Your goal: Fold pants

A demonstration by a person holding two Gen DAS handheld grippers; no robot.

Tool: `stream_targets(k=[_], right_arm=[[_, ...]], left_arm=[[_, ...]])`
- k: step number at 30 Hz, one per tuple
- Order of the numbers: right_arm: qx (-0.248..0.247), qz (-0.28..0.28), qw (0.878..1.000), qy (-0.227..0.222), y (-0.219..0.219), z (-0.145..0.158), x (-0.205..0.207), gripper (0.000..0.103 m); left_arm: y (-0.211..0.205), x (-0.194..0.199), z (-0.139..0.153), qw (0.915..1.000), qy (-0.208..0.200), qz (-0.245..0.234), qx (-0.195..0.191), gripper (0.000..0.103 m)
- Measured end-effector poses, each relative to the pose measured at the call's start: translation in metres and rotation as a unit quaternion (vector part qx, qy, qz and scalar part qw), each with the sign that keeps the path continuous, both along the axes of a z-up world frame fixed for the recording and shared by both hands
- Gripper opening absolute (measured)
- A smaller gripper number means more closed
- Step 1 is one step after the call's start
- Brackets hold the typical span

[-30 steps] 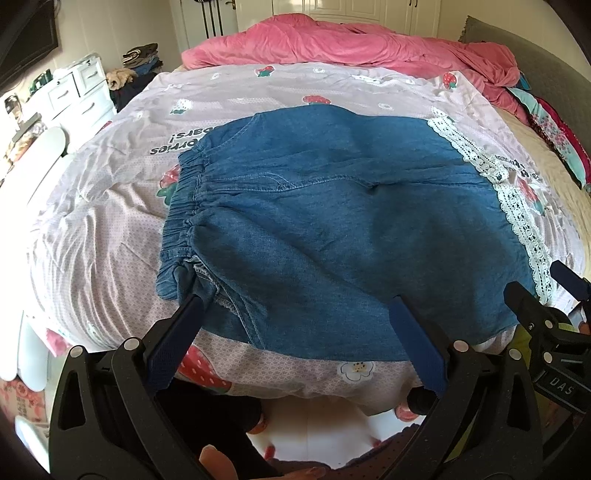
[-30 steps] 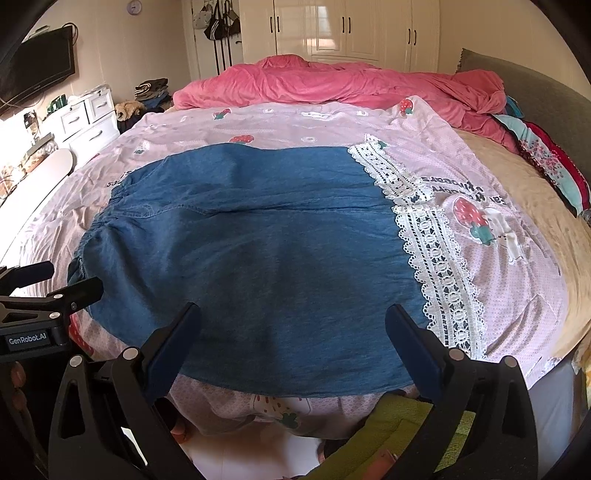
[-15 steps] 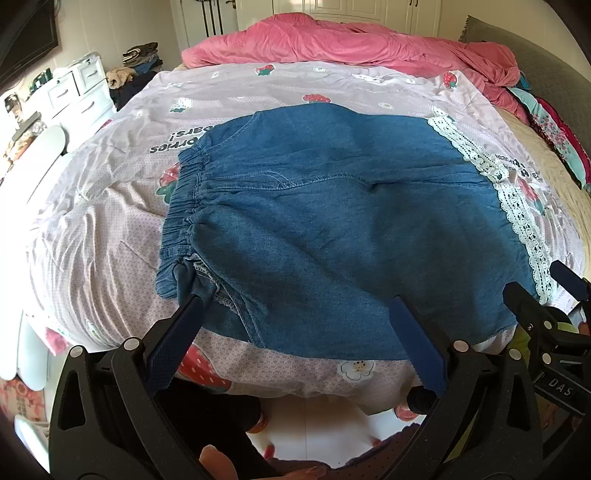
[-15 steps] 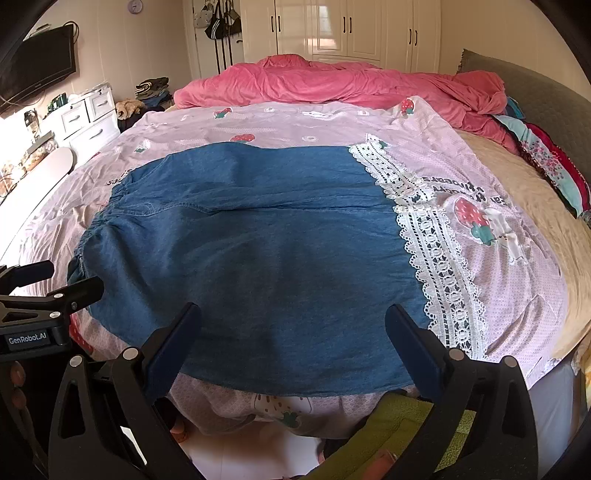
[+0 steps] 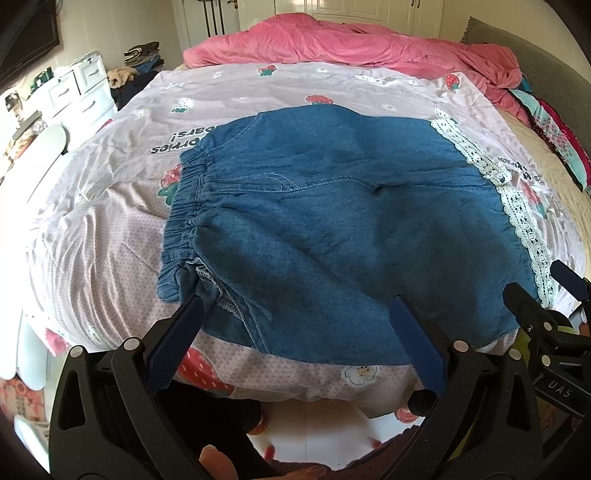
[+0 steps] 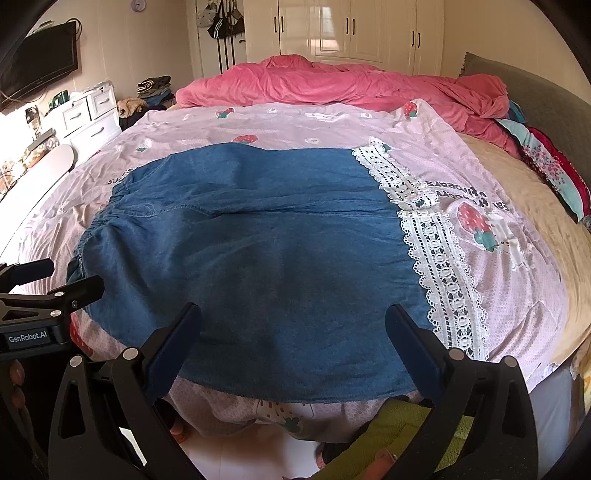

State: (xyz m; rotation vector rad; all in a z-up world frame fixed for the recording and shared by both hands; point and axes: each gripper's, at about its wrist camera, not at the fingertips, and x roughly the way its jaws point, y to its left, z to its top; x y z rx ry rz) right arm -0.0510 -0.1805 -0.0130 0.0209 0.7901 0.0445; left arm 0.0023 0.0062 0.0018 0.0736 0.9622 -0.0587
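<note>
Blue denim pants (image 5: 332, 221) lie flat across the near part of the bed, elastic waistband (image 5: 184, 206) to the left, legs running right to a white lace hem (image 5: 517, 206). The same pants (image 6: 258, 251) fill the right wrist view, lace hem (image 6: 436, 251) at the right. My left gripper (image 5: 295, 314) hovers open over the near edge by the waistband corner, nothing between its fingers. My right gripper (image 6: 295, 317) is open above the near edge of the legs, close to the lace end. Each gripper shows at the side of the other's view.
The pants rest on a pale pink strawberry-print sheet (image 5: 110, 192). A rumpled pink duvet (image 6: 332, 85) lies at the bed's far end. White drawers (image 6: 88, 114) stand at the left, wardrobe doors (image 6: 351, 29) behind. White floor (image 5: 314, 424) shows below the bed edge.
Both grippers have edged slightly forward over the near edge of the pants. They stay open; the pants have not moved.
</note>
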Motion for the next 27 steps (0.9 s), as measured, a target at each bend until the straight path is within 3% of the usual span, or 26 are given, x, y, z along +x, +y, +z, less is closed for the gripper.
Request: stream_targets(k=[14, 27], right_arm=[[-0.003, 0.013, 1.0, 0.006, 0.004, 0.0, 0.019, 0.099], [-0.013, 0.071, 0.997, 0.025, 0.024, -0.001, 0.092, 0.099]], left_arm=[[0.01, 0.018, -0.003, 1.0, 0.002, 0.008, -0.005, 0.094], [0.061, 0.092, 0.001, 0.998, -0.01, 0.062, -0.007, 0.094]])
